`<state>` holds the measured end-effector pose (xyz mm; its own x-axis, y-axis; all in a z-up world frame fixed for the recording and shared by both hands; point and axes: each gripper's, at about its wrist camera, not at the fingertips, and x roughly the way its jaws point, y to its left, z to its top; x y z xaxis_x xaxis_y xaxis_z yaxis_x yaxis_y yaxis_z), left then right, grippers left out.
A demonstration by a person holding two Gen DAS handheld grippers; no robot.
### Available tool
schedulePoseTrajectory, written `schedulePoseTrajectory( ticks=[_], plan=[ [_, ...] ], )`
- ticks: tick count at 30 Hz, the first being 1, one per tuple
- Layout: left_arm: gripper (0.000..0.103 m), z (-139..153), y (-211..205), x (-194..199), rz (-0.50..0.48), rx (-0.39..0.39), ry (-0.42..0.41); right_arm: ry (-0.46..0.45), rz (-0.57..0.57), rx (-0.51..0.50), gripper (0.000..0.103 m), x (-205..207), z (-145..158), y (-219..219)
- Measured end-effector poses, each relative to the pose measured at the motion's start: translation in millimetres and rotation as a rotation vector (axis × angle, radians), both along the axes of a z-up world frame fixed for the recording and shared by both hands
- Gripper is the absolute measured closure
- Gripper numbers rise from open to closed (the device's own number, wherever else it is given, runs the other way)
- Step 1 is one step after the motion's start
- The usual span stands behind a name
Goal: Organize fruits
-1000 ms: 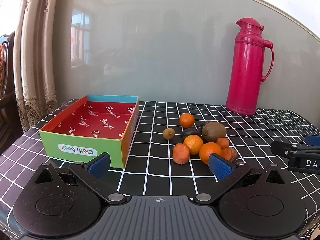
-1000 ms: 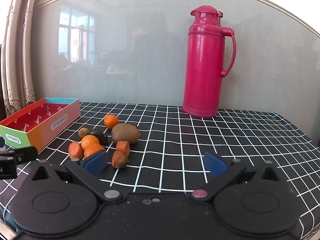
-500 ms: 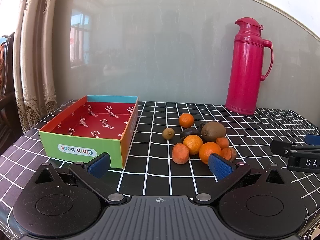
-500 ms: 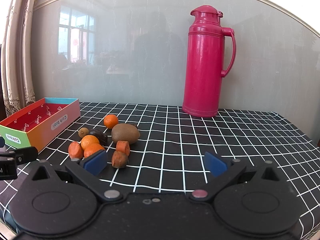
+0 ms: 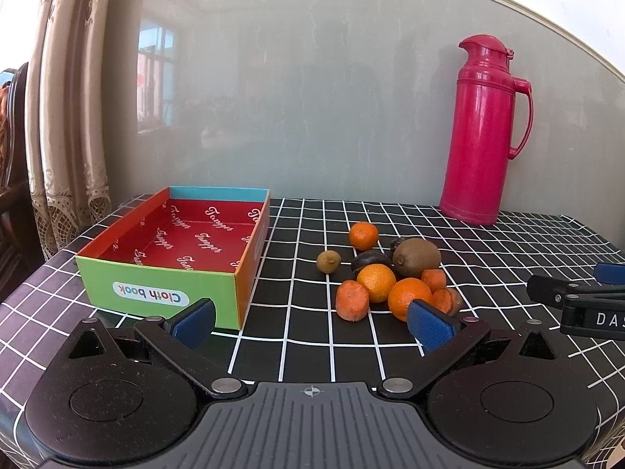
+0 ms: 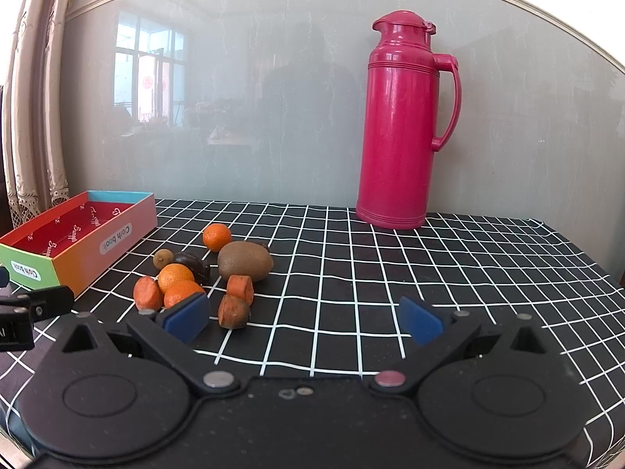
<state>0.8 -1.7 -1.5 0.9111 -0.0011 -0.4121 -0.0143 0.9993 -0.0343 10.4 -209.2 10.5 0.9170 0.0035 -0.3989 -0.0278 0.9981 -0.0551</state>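
A heap of fruit lies on the checked tablecloth: several small oranges (image 5: 363, 235), a brown kiwi (image 5: 416, 257), a dark fruit (image 5: 369, 261), a small brown round fruit (image 5: 328, 261) and orange carrot-like chunks (image 5: 352, 300). The heap also shows in the right wrist view, with the kiwi (image 6: 245, 262) at its right. An empty red-lined "Cloth book" box (image 5: 177, 250) stands left of the heap. My left gripper (image 5: 312, 322) is open and empty, in front of the heap. My right gripper (image 6: 304, 318) is open and empty, right of the heap.
A tall pink thermos (image 5: 483, 133) stands at the back right by the glossy wall; it also shows in the right wrist view (image 6: 402, 125). Curtains (image 5: 66, 117) hang at the left. The table's front edge is near both grippers.
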Motion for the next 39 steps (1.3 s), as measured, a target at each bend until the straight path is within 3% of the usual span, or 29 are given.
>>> schedulePoseTrajectory(
  ticks=[14, 20, 26, 30, 34, 39],
  plan=[
    [0.0, -1, -1, 0, -0.005, 0.004, 0.004, -0.002, 0.0, -0.001, 0.0, 0, 0, 1],
    [0.0, -2, -7, 9, -0.07, 0.0, 0.027, -0.005, -0.014, 0.0, 0.0, -2, 0, -2],
    [0.0, -7, -31, 21, -0.095, 0.092, 0.048, 0.007, -0.049, 0.003, 0.0, 3, -1, -6],
    [0.0, -8, -40, 26, -0.131, 0.064, 0.037, 0.009, -0.095, 0.021, 0.0, 6, -2, -13],
    [0.0, -12, -45, 40, -0.167, 0.012, 0.077, 0.011, -0.141, 0.04, 0.0, 12, -2, -22],
    [0.0, -19, -53, 53, -0.163, -0.004, 0.085, 0.031, -0.169, 0.072, 0.0, 23, -4, -31]
  ],
)
